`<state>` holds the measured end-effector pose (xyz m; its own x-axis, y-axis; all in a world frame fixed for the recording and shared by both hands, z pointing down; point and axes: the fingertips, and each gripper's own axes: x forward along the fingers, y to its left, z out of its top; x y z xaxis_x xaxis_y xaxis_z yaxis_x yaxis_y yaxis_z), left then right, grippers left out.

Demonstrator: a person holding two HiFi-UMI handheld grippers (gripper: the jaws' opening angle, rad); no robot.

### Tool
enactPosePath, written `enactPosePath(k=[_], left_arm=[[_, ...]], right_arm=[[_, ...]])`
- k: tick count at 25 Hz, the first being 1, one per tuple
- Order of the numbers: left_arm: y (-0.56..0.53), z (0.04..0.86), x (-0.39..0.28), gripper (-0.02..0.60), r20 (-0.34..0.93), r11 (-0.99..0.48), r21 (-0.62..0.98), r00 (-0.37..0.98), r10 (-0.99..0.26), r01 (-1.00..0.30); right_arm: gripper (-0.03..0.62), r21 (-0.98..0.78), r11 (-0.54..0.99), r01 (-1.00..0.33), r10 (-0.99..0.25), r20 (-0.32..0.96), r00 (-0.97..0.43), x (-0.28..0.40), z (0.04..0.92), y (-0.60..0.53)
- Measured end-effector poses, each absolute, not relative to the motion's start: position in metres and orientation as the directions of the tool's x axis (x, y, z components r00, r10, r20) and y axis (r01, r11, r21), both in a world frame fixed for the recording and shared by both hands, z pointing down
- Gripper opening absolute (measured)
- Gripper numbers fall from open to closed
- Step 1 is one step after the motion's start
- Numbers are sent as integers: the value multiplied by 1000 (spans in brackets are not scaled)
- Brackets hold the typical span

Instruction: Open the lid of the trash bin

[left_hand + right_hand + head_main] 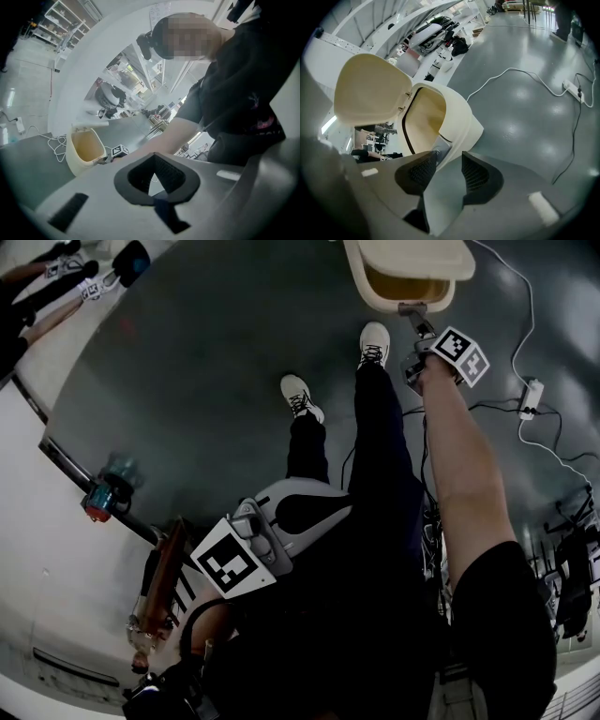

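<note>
**Item:** trash bin [459, 123], cream, standing on grey floor [525, 108] just ahead of person's shoes [373, 341].
**Lid** [370, 89]: standing raised behind the opening, so the opening step is looking done.
**Contents:** interior showing bare tan wall; nothing visible inside.
**R gripper** [449, 157]: jaws standing apart, gripping nothing. It is hovering at bin's front rim, w/ grey tab [440, 149] lying just beyond the tips; contact can't be told.
**L gripper** [155, 159]: jaws resting together, empty, idling well apart from bin.
**Next, prob.:** backing R gripper off w/o knocking lid down.
</note>
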<state>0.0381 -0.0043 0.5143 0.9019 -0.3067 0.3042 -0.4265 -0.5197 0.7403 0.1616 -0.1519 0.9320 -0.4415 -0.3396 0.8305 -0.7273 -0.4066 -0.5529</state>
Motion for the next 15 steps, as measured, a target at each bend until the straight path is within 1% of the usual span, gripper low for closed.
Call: enactPosePath(k=[15], left_arm=[[-3, 515, 38, 3, 297, -519, 740, 900, -318, -427]], right_arm=[[179, -544, -399, -738, -332, 836, -437, 162, 936, -153]])
